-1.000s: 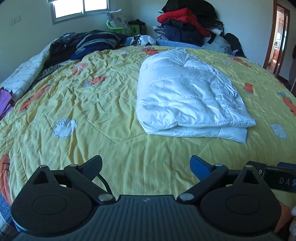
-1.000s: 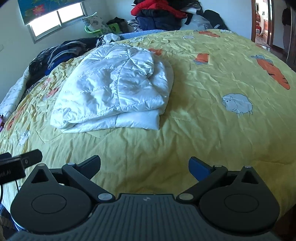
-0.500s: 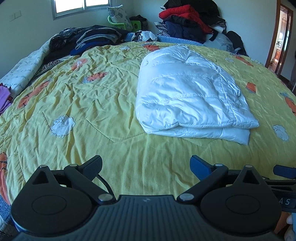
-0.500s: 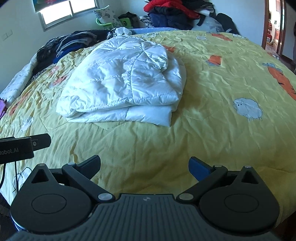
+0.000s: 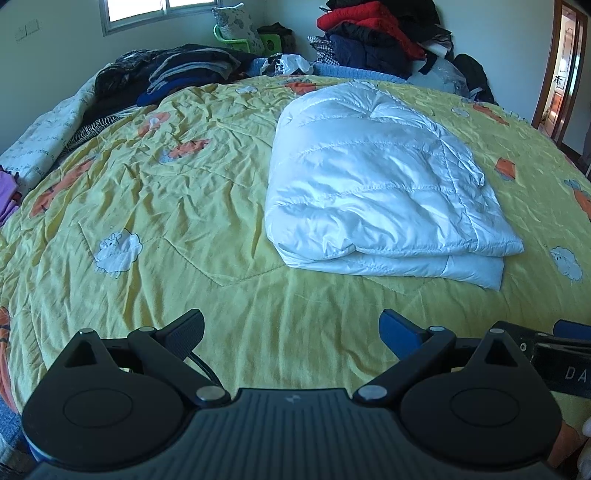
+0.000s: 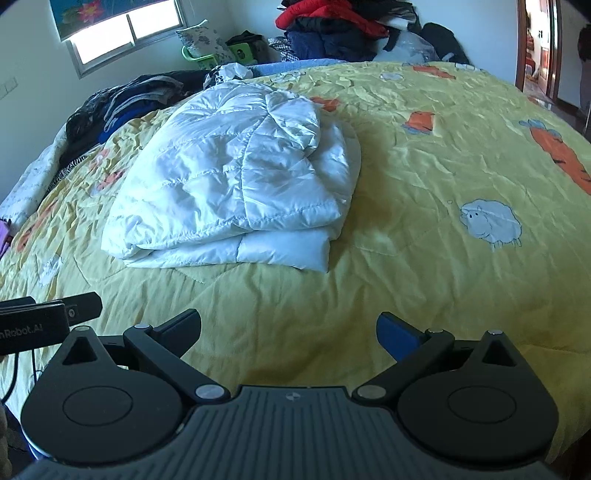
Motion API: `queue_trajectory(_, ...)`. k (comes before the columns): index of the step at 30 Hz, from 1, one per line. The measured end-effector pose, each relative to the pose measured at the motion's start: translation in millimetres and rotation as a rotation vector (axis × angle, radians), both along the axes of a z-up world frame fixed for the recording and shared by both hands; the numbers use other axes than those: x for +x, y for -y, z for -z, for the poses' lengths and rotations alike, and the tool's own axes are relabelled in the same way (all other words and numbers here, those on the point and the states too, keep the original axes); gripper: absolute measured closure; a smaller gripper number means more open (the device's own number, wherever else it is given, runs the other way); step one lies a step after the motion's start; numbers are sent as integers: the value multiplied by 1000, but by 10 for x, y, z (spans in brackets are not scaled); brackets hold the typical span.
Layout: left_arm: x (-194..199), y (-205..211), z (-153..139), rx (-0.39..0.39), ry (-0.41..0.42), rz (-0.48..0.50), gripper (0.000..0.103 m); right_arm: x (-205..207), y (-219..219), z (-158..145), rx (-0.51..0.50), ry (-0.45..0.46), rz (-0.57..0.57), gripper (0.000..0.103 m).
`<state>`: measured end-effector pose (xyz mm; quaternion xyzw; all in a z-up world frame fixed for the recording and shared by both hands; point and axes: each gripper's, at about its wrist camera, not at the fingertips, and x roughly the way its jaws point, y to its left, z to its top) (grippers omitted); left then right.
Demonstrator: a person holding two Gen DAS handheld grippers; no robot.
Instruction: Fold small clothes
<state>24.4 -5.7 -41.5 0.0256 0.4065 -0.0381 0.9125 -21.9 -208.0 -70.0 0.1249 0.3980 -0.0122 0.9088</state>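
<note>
White puffy jacket [image 5: 376, 184] lies folded in a thick bundle on your yellow bedspread [image 5: 177, 206], well ahead of both tools and apart from them. Your left gripper [image 5: 291, 330] hovers low over the bedspread, jaws wide apart and holding nothing; your right gripper [image 6: 288, 328] does the same just beside it. Piled clothes [image 5: 369, 33] sit along the far edge, possibly on something behind the bed.

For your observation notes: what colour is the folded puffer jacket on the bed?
White, clearest in the left wrist view: jacket.
</note>
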Motion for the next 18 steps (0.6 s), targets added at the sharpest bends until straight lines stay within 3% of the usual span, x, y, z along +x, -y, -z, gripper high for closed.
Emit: queue_trajectory(18, -3, -8, 31, -9, -14, -6, 1, -17, -74, 54, 3, -19, -32, 0)
